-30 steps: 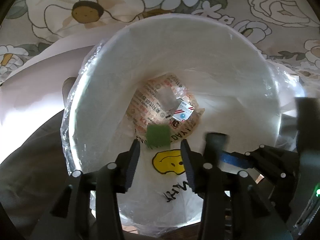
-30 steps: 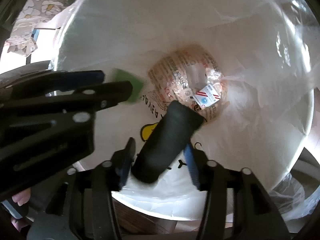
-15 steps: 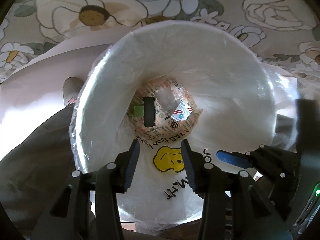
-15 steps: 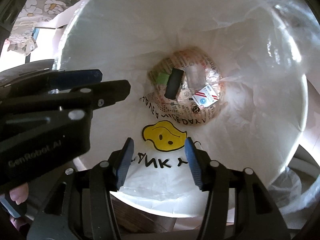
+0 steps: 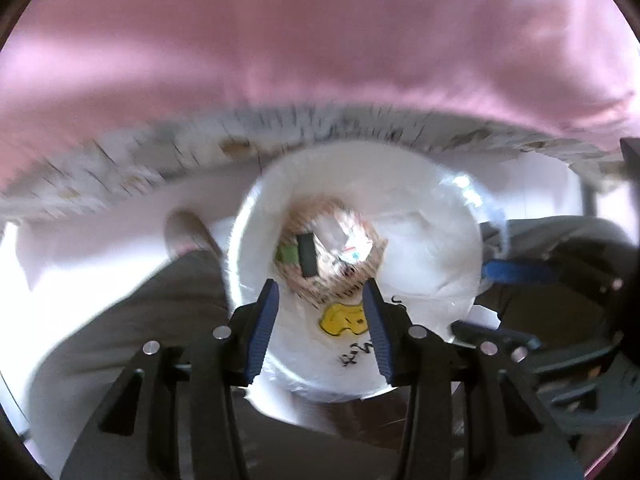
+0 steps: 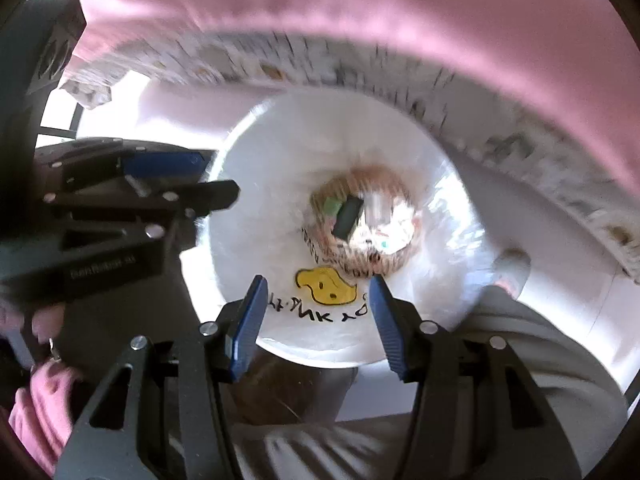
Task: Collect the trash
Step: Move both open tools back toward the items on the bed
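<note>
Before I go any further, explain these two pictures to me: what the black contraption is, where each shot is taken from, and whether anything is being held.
No robot here: a person carries a hand-held pair of tongs in each hand, each with a wide-angle camera looking along its two blue-padded fingers. One picture comes from the left tongs, the other from the right tongs. Both look down into a white trash bin lined with a clear bag that bears a yellow smiley. At the bottom lie a black stick-shaped piece, a green scrap and a printed wrapper. Both tongs stand open and hold nothing. The pink cloth beyond is blurred. In the right picture the left tongs show at the side.
</note>
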A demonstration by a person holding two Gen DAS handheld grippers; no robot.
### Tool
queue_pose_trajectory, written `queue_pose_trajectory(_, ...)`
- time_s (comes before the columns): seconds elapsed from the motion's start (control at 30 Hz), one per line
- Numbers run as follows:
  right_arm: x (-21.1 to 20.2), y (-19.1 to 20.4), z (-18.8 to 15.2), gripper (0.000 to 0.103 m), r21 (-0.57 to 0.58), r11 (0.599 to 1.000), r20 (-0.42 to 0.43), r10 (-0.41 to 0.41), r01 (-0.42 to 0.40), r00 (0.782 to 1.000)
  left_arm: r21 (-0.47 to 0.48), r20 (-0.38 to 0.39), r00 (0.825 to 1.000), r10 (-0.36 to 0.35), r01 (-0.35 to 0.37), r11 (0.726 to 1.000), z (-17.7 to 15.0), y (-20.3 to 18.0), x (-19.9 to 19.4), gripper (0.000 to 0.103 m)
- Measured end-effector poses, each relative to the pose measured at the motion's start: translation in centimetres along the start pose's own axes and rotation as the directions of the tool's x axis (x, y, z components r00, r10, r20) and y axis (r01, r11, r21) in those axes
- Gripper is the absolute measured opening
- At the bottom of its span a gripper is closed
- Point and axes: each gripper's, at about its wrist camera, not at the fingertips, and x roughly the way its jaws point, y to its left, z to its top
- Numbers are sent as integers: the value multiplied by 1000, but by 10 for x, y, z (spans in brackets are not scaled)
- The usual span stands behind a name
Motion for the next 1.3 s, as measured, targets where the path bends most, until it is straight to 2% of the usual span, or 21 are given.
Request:
queue_pose_trajectory(0.17, -64, 3, 2, 54, -26, 1000, 114, -6, 9, 993, 48, 115, 993, 24, -30, 998, 9, 1, -59, 50)
queue_pose_trajectory(0.33, -126, 2, 6, 56, -40, 999, 229, -21, 31, 973, 81, 245, 967, 63, -86, 993, 24, 3, -122, 62)
queue_pose_trajectory(0.47, -175, 4, 11, 59, -54, 994, 320, -71, 93, 945, 105, 314, 946, 82, -120, 987, 40, 4, -161, 65)
queue_pose_trajectory(0.53, -202, 6, 15, 59, -57, 992, 382, -84, 115, 920, 116, 354, 930, 97, -147, 982, 50, 3, -179, 74)
queue_pose_trajectory(0.63, -238, 7, 26, 70, -50, 986, 455, -118, 158, 883, 129, 410, 904, 121, -189, 973, 67, -1, -201, 83)
queue_pose_trajectory(0.7, -256, 10, 34, 70, -54, 982, 495, -129, 179, 859, 131, 441, 887, 136, -213, 968, 83, -4, -216, 86)
queue_pose_trajectory(0.9, -312, 2, 71, 72, -9, 976, 582, -171, 217, 795, 136, 492, 855, 164, -262, 955, 127, -13, -234, 88)
queue_pose_trajectory(1.03, -339, -8, 108, 72, 49, 972, 611, -213, 231, 762, 117, 502, 848, 169, -260, 958, 165, -9, -242, 88)
queue_pose_trajectory(1.13, -356, -21, 135, 73, 90, 972, 619, -227, 219, 752, 97, 506, 845, 175, -258, 961, 193, -2, -243, 88)
queue_pose_trajectory(1.3, -365, -48, 190, 73, 136, 977, 623, -213, 164, 752, 83, 521, 834, 182, -262, 961, 236, 5, -242, 88)
